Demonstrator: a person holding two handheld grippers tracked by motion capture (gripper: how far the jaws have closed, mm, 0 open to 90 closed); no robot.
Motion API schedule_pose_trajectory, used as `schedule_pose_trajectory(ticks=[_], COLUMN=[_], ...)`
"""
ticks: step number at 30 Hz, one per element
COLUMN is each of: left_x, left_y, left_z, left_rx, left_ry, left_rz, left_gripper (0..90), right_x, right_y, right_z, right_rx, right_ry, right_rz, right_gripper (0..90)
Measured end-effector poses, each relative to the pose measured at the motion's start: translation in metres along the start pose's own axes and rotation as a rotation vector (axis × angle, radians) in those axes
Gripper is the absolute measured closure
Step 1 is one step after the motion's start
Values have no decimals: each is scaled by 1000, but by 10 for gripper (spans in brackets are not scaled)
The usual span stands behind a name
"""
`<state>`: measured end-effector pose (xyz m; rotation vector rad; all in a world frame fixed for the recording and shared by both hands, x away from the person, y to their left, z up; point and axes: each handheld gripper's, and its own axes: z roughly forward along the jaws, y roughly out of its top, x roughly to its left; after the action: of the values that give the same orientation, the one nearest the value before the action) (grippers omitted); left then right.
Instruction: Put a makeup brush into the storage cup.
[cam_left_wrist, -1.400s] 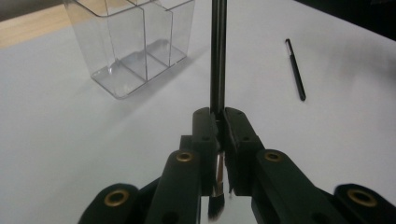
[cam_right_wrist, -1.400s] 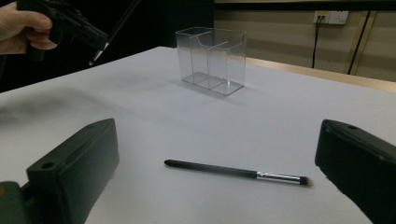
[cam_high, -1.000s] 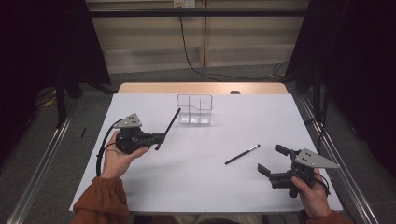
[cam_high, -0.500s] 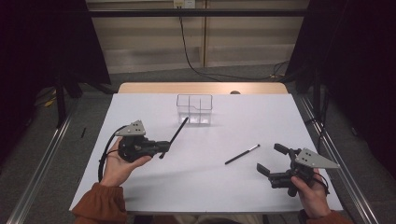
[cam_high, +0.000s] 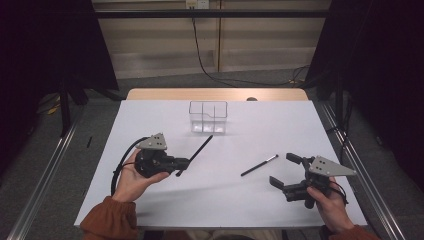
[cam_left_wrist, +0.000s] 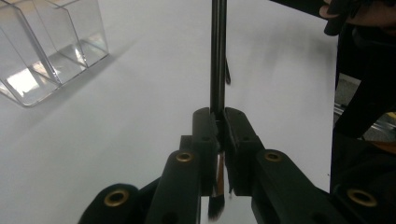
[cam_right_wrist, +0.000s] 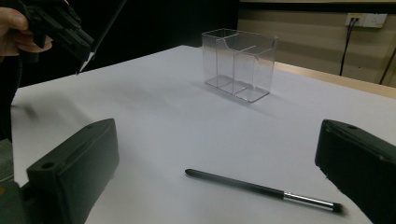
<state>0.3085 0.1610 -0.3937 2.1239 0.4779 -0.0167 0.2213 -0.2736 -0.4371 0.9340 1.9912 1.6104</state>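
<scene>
High view: left gripper clamps brush over open tabletop.

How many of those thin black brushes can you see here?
2. One slim black makeup brush is clamped in the left tool, raised and angled toward the clear plastic divided box. The other black brush lies flat on the white table, before the open right tool.

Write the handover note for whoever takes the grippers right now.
Left gripper: shut on a black brush, lifted off the table, handle end toward the clear organizer.
Right gripper: open, holding nothing, near the table's front right.
Second brush: flat on the white table, just ahead of the right gripper.
Done: one brush picked up.
Left, probably: put it in the organizer, which holds nothing yet, then the second.
</scene>
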Motion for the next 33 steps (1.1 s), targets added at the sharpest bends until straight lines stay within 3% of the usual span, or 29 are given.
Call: schedule_pose_trajectory(ticks=[5, 12, 15, 18, 20, 26, 33], left_x=[-5, -14, -16, -20, -21, -26, -27], left_y=[3, 10, 12, 12, 13, 16, 19], left_z=[6, 11, 12, 13, 14, 16, 26], left_rx=[20, 62, 77, 103, 112, 167, 237], left_ry=[-23, -22, -26, -12, -31, -23, -40], left_rz=[3, 33, 44, 68, 61, 83, 106], left_gripper=[838, 839, 839, 839, 839, 839, 839], right_x=[0, 3, 6, 8, 10, 12, 19], right_y=[9, 20, 23, 25, 26, 34, 41], right_z=[5, 20, 26, 31, 35, 45, 59], right_rx=[27, 49, 69, 82, 89, 159, 247], right_ry=[33, 64, 58, 84, 107, 142, 224], right_rz=[-5, -47, -56, -69, -72, -92, -123], right_gripper=[0, 0, 0, 0, 0, 0, 0])
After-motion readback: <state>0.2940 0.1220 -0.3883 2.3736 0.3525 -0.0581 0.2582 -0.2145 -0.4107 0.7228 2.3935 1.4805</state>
